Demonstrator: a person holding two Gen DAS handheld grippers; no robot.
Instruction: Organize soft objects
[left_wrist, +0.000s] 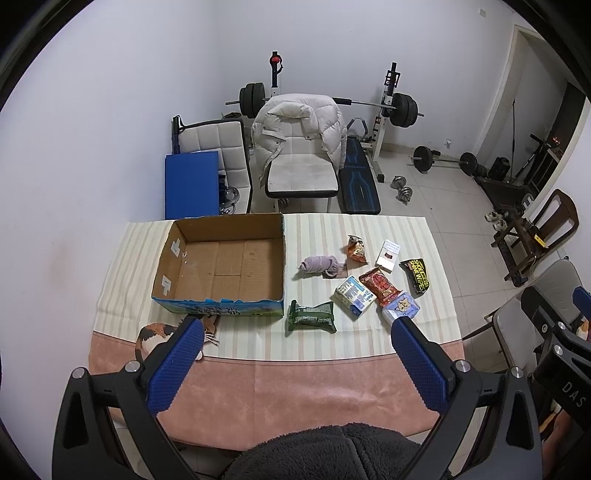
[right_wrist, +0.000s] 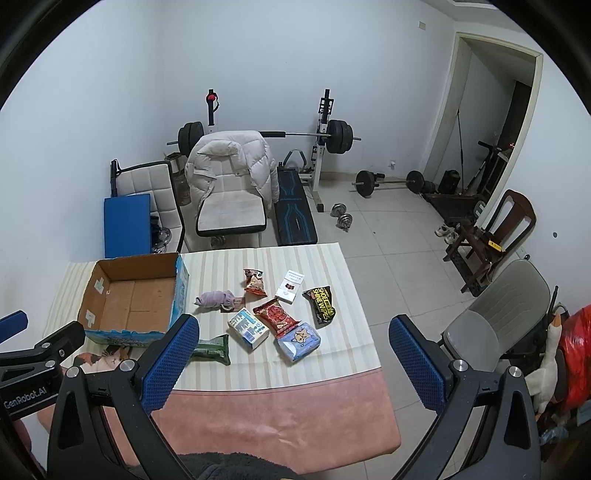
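An empty open cardboard box (left_wrist: 221, 264) (right_wrist: 133, 299) stands on the table's left. To its right lie a rolled lilac sock bundle (left_wrist: 319, 266) (right_wrist: 216, 300), a green wipes pack (left_wrist: 312, 316) (right_wrist: 212, 350), a white-blue tissue pack (left_wrist: 354, 295) (right_wrist: 248, 328), a red snack bag (left_wrist: 379, 286) (right_wrist: 276, 316), a blue cat tissue pack (left_wrist: 402, 309) (right_wrist: 299, 341), an orange snack bag (left_wrist: 356, 250), a white carton (left_wrist: 388, 254) and a black shoe-wipes pack (left_wrist: 416, 275) (right_wrist: 322, 300). My left gripper (left_wrist: 295, 332) is open and empty above the near table. My right gripper (right_wrist: 291, 332) is open and empty, further right.
A striped mat (left_wrist: 332, 343) covers the pink tablecloth (left_wrist: 295, 387); a cat picture (left_wrist: 155, 334) lies by the box. White chairs (left_wrist: 299, 155), a weight bench, barbells and dumbbells stand behind. A grey chair (right_wrist: 495, 314) stands to the table's right.
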